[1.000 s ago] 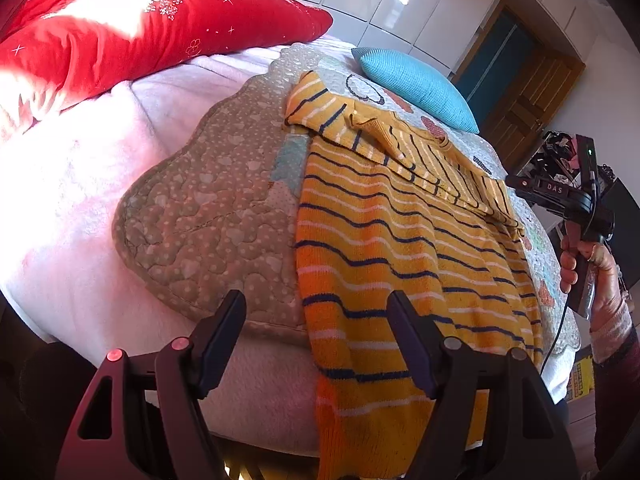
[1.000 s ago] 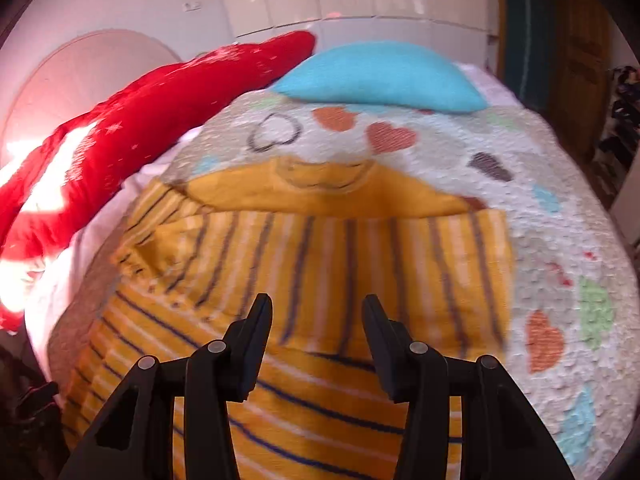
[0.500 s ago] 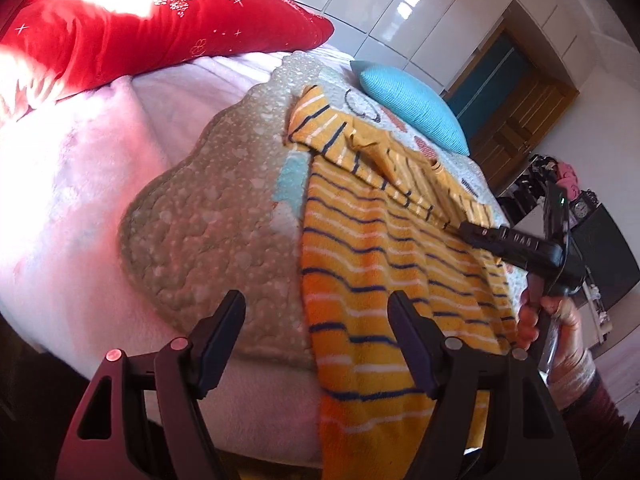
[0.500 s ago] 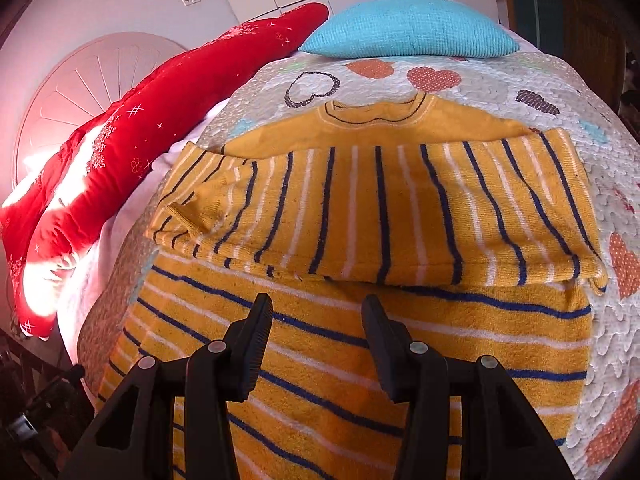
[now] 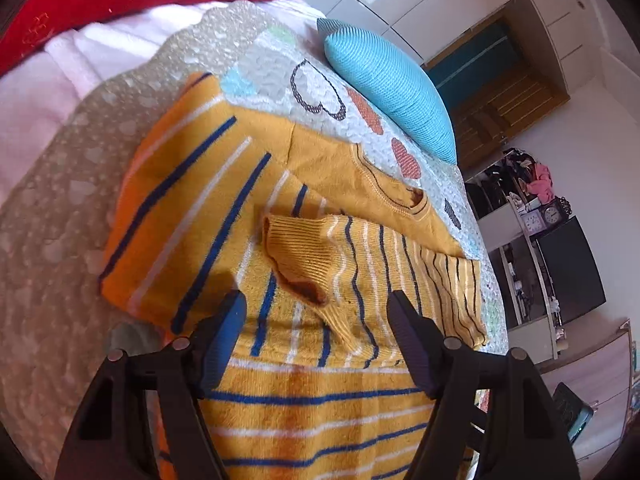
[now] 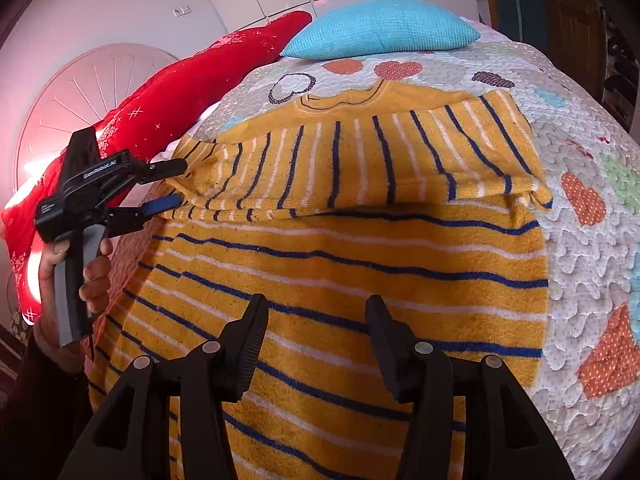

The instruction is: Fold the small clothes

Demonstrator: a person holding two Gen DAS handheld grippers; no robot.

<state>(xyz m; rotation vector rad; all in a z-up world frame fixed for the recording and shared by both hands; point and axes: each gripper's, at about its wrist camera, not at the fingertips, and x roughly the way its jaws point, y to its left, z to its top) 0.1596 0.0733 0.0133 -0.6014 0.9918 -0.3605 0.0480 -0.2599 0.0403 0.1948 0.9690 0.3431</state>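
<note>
Striped sweater point(image 6: 340, 280) spread flat on the quilted bed point(image 6: 592, 168), sleeves folded across its chest.
Left tongs point(image 5: 316, 320) gape around a sleeve cuff point(image 5: 300, 256); right tongs point(image 6: 316, 332) hover open, empty, above its hem.

Ahead of the left gripper point(image 5: 316, 340), its fingers spread wide, the ribbed cuff of a folded sleeve point(image 5: 298, 258) rises as a soft hump just beyond the tips, on the yellow knitted sweater with blue and white stripes point(image 6: 360, 272). Beyond that hump, a turquoise knitted cushion point(image 5: 388, 84) closes the far end of the heart-patterned quilt point(image 6: 580, 248). To its left, a red pillow point(image 6: 180, 92) walls that side. Before the right gripper point(image 6: 316, 344), flat sweater lies unobstructed; bare quilt lies to its right.
</note>
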